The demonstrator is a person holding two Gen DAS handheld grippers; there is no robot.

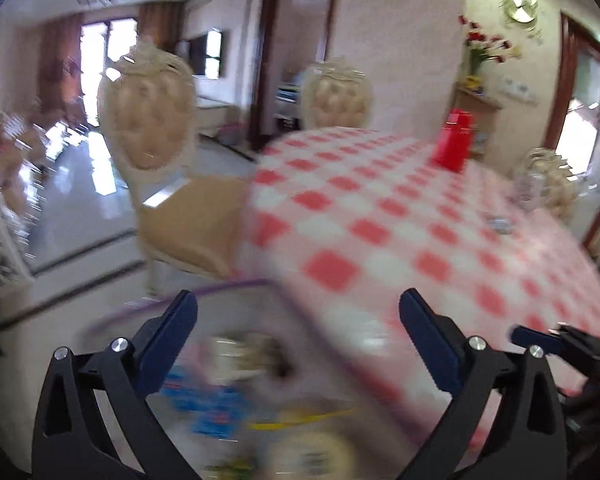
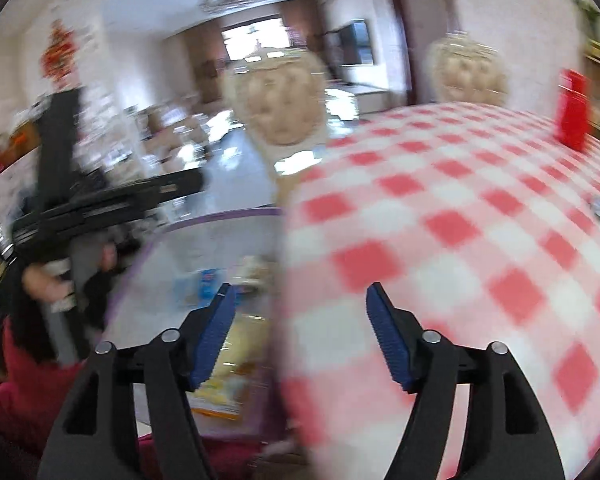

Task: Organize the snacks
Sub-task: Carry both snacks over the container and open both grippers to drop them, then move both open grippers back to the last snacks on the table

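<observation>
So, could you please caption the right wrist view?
Open right gripper above a snack bin beside the checked table.

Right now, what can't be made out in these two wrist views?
- Snack packets in the purple-rimmed container, left wrist view: motion blur; kind and count unreadable.
- Same packets, right wrist view: blurred, partly behind the open right gripper.
- Small item on the checked tablecloth: too small.
- Left gripper: open, holding nothing.
</observation>
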